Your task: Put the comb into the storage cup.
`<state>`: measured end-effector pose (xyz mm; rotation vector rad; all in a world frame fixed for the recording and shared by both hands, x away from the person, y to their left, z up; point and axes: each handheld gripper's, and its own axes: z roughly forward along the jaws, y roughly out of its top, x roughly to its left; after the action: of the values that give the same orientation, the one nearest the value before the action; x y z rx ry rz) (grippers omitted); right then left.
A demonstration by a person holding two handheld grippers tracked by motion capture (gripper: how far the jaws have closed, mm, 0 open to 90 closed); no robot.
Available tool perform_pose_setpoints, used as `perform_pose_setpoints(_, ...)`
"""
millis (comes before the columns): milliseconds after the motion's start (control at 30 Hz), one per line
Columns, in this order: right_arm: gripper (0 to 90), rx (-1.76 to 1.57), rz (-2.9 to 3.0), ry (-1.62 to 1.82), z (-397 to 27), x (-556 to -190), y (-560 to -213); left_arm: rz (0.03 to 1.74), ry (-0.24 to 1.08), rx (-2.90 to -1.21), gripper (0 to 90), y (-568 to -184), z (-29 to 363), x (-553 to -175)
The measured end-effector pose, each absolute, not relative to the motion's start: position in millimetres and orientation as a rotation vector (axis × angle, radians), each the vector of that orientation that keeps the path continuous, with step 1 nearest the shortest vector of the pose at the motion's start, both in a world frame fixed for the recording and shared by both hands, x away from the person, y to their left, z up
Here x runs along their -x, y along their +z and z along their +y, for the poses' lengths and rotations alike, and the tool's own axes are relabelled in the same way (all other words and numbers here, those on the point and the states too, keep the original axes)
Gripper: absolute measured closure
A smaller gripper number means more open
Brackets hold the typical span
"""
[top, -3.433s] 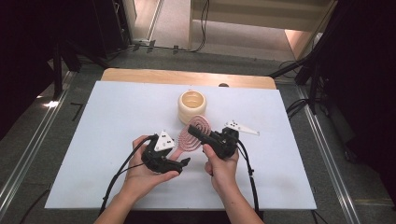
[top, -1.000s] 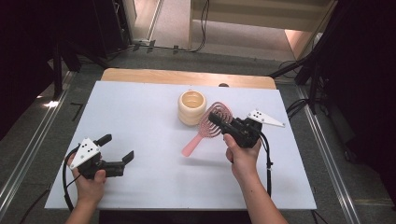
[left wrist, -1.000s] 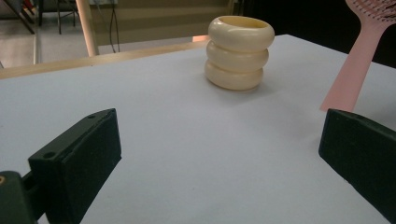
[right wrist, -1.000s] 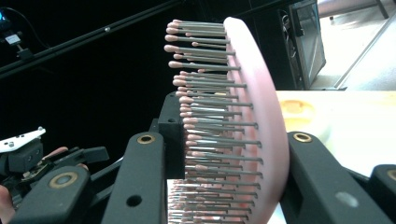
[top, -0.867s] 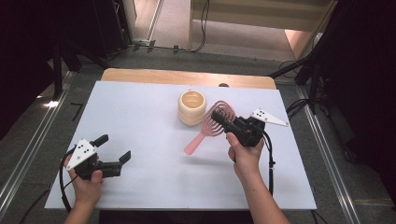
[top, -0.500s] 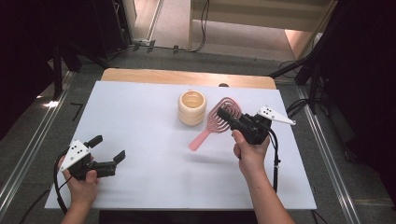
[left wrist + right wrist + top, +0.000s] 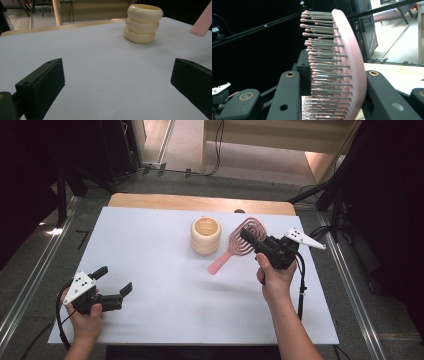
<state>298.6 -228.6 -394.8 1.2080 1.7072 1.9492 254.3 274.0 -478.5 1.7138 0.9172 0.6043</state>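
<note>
Cream ribbed cup (image 7: 205,235) just left of right gripper (image 7: 248,236), clamped on pink hairbrush (image 7: 242,240) head, handle hanging free. Left gripper (image 7: 114,281) spread wide, empty, well apart over white tabletop (image 7: 160,270).

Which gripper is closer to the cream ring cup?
The right gripper, holding the pink brush just right of the cup. The left gripper sits far away at the table's near-left corner.
</note>
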Motion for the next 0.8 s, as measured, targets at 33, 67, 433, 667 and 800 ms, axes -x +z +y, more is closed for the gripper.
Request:
perform_pose_setpoints(33,62.8,-1.208,1.707,1.949,-228.6,-298.6,-394.8,0.917,0.604,-1.714,0.0,-478.5,274.0,-254.3)
perform_pose_setpoints(67,62.9,-1.206,1.705,1.948,-229.4,-299.1,-394.4,0.920,0.601,-1.714,0.0,-479.0,273.4,-254.2)
perform_pose_setpoints(433,62.9,-1.215,1.657,1.949,-236.7,-304.9,-393.3,0.920,0.606,-1.714,0.0,-481.0,271.1,-253.8)
perform_pose_setpoints(667,62.8,-1.220,1.614,1.977,-241.1,-308.7,-392.4,0.922,0.606,-1.723,0.0,-481.8,269.2,-253.6)
perform_pose_setpoints(800,62.9,-1.213,1.596,1.979,-242.2,-311.6,-391.5,0.916,0.607,-1.729,0.0,-481.9,268.9,-253.3)
